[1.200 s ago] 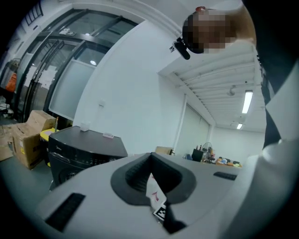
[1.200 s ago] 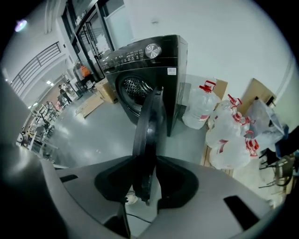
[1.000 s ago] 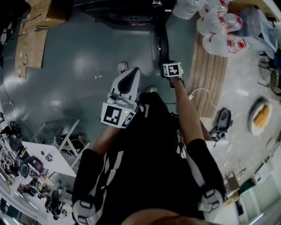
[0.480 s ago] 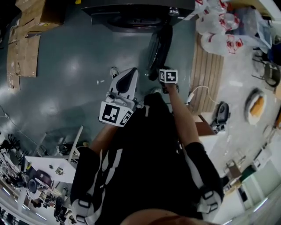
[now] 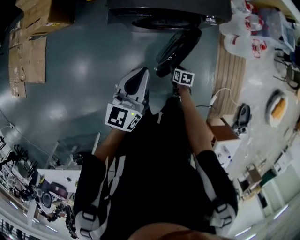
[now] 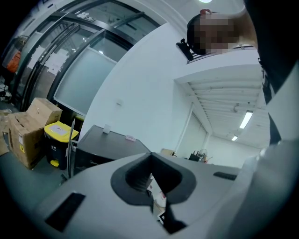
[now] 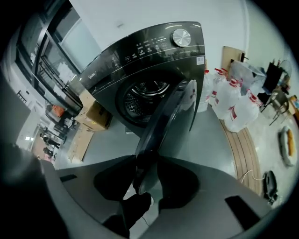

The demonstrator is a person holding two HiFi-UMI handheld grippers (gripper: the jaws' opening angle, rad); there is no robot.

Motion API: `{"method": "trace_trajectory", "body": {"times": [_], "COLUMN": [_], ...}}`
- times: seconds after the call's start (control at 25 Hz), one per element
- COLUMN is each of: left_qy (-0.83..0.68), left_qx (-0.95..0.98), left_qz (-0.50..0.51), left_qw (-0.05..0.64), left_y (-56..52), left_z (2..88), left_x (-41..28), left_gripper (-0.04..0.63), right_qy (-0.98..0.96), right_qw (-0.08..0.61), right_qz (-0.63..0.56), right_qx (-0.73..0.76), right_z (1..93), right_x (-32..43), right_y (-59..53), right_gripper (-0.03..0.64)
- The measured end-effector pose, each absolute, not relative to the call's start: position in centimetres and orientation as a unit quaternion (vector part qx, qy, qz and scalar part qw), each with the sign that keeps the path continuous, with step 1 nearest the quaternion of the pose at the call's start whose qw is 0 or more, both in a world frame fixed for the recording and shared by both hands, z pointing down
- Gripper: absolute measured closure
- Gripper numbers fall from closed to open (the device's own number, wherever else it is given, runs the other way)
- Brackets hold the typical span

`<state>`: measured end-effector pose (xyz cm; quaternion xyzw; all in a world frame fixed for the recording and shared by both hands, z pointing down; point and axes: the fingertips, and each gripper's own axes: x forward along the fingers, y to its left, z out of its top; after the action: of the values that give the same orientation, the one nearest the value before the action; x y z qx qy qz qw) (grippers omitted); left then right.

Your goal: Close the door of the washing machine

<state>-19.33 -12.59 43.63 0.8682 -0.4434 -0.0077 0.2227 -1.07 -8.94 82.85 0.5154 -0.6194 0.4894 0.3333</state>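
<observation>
Right gripper [image 5: 178, 74] of mine sits at the free edge of the door [image 5: 174, 47], which stands ajar from the washing machine [image 5: 164, 11]; my left gripper [image 5: 139, 72] is beside it. Left gripper view: jaws together, holding nothing. Right gripper view: my jaws, just opening a little, clasp the door's edge between them.
</observation>
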Motion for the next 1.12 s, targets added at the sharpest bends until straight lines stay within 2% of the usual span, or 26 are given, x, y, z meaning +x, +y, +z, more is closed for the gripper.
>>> {"method": "trace_trajectory", "body": {"times": [0.8,1.12], "left_qy": [-0.450,-0.450], "left_qx": [0.868,0.865], "left_qz": [-0.020,-0.011], "left_qw": [0.212,0.220], "left_y": [-18.2,-19.2], "left_z": [44.1,45.3], "left_x": [-28.4,-30.9], "left_gripper": [0.591,0.591], "right_qy": [-0.590,-0.584], "right_qw": [0.211,0.198], "right_qz": [0.522,0.510], "right_qx": [0.578,0.600], "right_z": [82.9,82.5], "right_x": [-11.2,-13.4], "right_y": [-19.7,-23.5], "right_gripper": [0.477,0.476]}}
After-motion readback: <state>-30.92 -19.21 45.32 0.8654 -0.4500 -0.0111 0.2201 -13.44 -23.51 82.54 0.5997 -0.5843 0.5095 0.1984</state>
